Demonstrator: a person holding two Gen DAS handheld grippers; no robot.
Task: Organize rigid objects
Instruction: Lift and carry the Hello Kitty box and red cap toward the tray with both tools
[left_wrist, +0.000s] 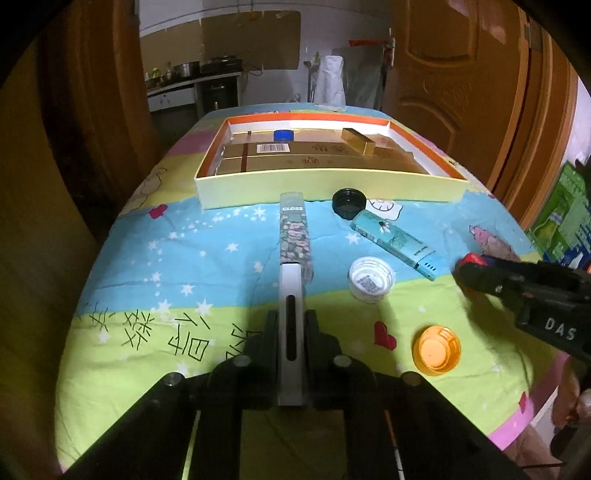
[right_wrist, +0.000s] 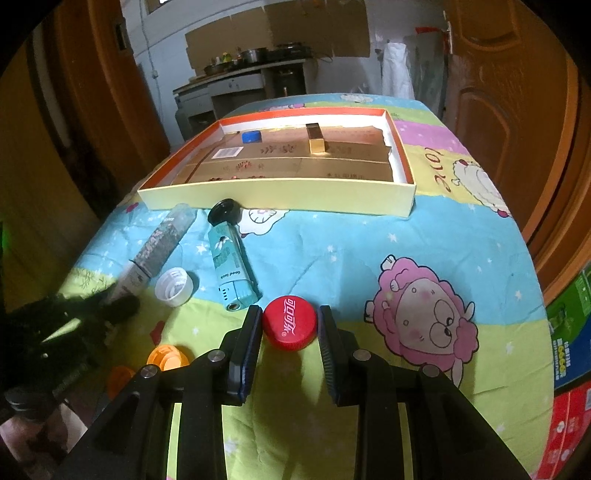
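My left gripper is shut on a long slim box with a floral print and a silver end; the box points toward the shallow cardboard tray. My right gripper is shut on a red bottle cap, just above the cloth; it also shows in the left wrist view. The tray holds a blue cap and a gold box. Loose on the cloth lie a teal lighter box, a black cap, a white cap and an orange cap.
The table is covered with a cartoon-print cloth. Wooden doors stand on both sides, with a kitchen counter behind. Coloured cartons stand at the right table edge. A second orange cap sits near the left gripper.
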